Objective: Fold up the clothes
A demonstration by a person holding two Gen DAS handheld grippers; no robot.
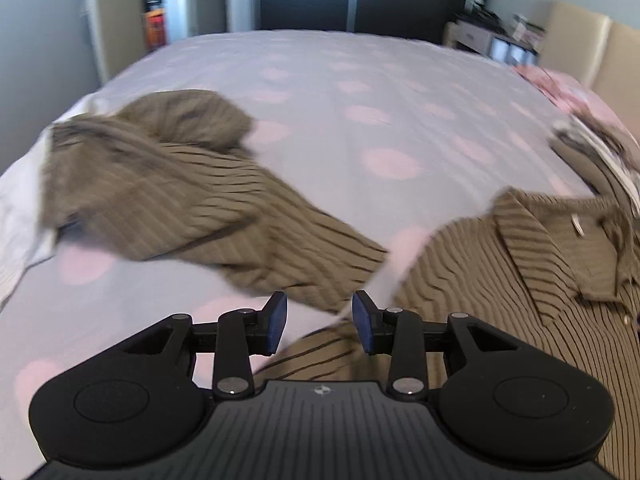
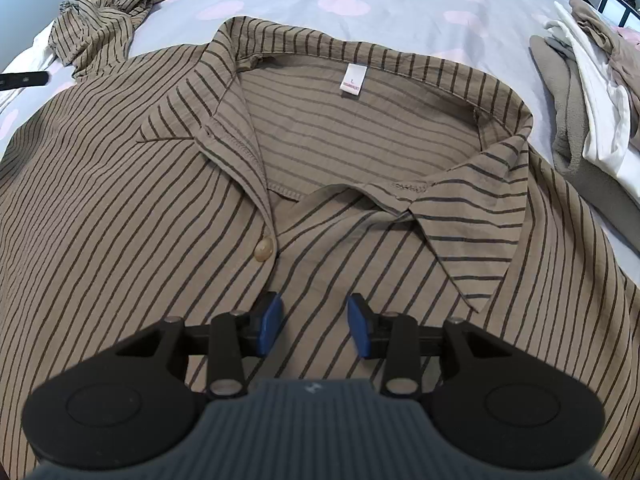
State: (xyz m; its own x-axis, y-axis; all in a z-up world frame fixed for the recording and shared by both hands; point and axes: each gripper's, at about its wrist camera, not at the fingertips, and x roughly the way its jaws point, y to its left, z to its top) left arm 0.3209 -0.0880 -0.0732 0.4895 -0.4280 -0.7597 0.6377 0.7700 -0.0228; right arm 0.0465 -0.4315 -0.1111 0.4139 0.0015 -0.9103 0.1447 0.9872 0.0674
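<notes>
As seen through the left wrist camera, the left gripper (image 1: 319,322) was held with its blue pads partly apart and nothing pressed between them; striped cloth was only visible behind the gap. The brown shirt of thin crinkled fabric with dark stripes (image 1: 480,280) was spread on the pale grey bedcover with pink dots (image 1: 360,100). Its left sleeve (image 1: 168,184) was observed running from just ahead of the gripper up and away to the left, long axis oblique, the far end bunched and blurred. The sleeve's near part was judged to be closest to this hand.

Through the right wrist camera, the right gripper (image 2: 314,326) was seen pointing steeply down over the shirt front, pads partly apart, empty; contact with the cloth could not be determined. The beige round button (image 2: 264,250) lay just ahead and to the left, the open collar with its white label (image 2: 351,80) beyond. The crumpled sleeve end lay well apart at upper left. A pile of grey and white garments (image 2: 580,120) was noted at right. Folding in of that sleeve was judged the left hand's work.
</notes>
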